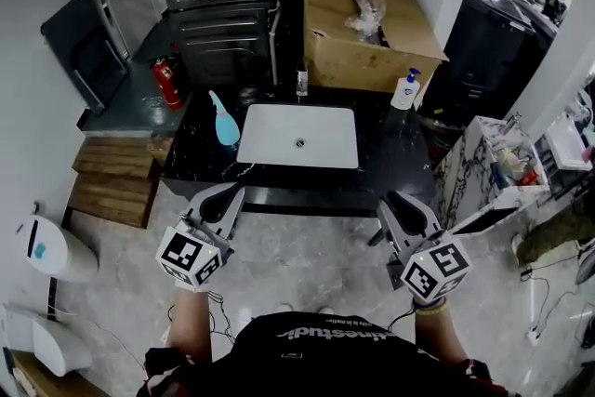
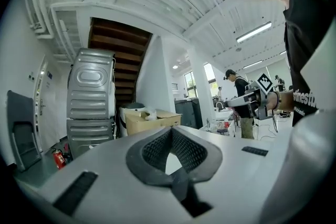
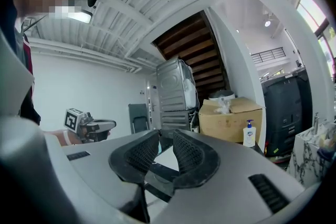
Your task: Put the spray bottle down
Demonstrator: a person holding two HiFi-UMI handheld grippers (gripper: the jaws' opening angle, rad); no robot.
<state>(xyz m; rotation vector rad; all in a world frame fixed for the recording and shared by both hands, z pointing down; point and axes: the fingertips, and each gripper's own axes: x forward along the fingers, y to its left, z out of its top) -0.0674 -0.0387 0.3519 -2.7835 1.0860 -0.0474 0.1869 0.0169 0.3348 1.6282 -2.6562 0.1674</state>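
Teal spray bottle [image 1: 224, 120] flat on black counter [image 1: 390, 161], nozzle end indistinct.

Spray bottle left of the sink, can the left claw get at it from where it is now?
Probably yes: the spray bottle lies on the black counter beyond the left claw, nothing between them. That claw is shut, so it must open first.

So from my end, the spray bottle [image 1: 224, 120] lies on the tabletop [image 1: 390, 165], just left of the sink [image 1: 279, 118]. The soap bottle [image 1: 405, 91] stands at the back right corner, with the cardboard box [image 1: 363, 51] behind it. The fire extinguisher [image 1: 168, 82] sits off the tabletop's back left corner.
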